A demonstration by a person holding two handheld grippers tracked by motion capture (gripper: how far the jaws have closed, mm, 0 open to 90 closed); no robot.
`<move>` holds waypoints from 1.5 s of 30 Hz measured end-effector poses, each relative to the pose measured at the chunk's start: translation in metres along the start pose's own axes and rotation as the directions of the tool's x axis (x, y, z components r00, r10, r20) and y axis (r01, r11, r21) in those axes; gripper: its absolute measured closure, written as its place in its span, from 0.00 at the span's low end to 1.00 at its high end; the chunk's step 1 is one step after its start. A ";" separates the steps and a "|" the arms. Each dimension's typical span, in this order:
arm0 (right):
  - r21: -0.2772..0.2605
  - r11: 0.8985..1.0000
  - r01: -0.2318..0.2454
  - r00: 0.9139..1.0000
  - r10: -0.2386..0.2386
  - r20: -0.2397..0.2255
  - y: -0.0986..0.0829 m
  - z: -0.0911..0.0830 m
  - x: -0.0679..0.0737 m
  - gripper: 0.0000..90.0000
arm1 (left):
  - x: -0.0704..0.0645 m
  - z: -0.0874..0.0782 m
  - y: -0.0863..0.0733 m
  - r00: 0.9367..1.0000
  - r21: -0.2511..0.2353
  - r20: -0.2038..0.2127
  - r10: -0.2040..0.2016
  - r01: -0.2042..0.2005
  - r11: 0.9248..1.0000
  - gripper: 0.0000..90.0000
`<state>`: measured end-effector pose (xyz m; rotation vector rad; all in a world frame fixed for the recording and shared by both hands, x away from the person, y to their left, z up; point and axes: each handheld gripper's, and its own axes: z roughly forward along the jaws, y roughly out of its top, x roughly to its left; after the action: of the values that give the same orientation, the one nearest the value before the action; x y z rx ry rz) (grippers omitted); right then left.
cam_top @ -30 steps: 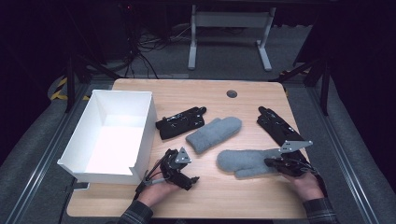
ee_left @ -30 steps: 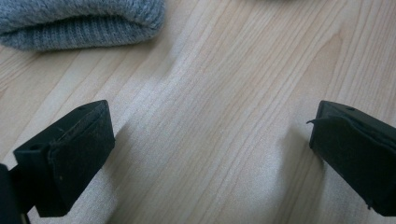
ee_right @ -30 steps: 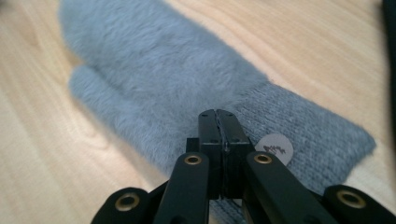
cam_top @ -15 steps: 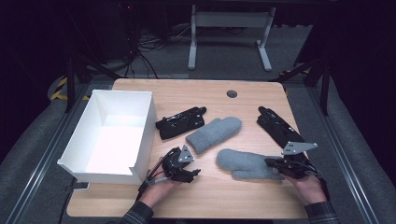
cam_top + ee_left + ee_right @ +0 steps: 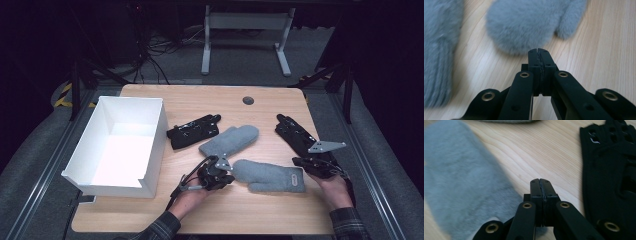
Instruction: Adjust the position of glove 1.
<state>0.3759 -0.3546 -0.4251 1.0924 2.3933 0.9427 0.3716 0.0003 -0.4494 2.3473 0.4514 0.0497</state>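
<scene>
Two grey fuzzy mittens lie mid-table: the far mitten [image 5: 229,140] and the near mitten [image 5: 270,176]. One black glove [image 5: 193,132] rests beside the white box and a second black glove [image 5: 295,134] lies at the right. My left gripper [image 5: 220,172] is shut and empty, with its tips just short of the near mitten's rounded end [image 5: 524,25]. The far mitten [image 5: 439,50] shows at the left of that view. My right gripper [image 5: 314,165] is shut and empty at the near mitten's cuff [image 5: 461,187], with the right black glove [image 5: 611,170] beside it.
An open white box [image 5: 150,145] stands at the table's left. A round grommet hole [image 5: 248,100] sits near the far edge. Bare wood [image 5: 240,215] runs along the front. A desk frame [image 5: 245,30] stands on the floor beyond.
My left gripper has slid right and slightly away from me, up to the near mitten's rounded end. The right gripper has barely shifted. Mittens and gloves lie as before.
</scene>
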 end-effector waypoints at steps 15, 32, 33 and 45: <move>0.083 0.994 0.064 0.992 -0.055 -0.112 -0.008 0.010 0.023 1.00 | 0.017 0.018 0.015 0.999 -0.019 0.003 -0.050 0.050 0.999 0.99; 0.069 0.985 0.155 0.956 -0.132 -0.260 0.007 0.027 0.063 1.00 | 0.025 0.031 0.034 0.999 -0.008 -0.017 -0.035 0.035 0.999 0.99; 0.069 0.985 0.155 0.956 -0.132 -0.260 0.007 0.027 0.063 1.00 | 0.025 0.031 0.034 0.999 -0.008 -0.017 -0.035 0.035 0.999 0.99; 0.041 0.984 0.172 0.936 -0.150 -0.319 0.016 0.035 0.079 1.00 | 0.031 0.037 0.049 0.999 -0.011 -0.013 -0.031 0.031 0.999 0.99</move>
<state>0.3534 -0.2714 -0.4419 0.7997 2.7416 1.0513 0.4215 -0.0469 -0.4461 2.3301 0.4927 0.0532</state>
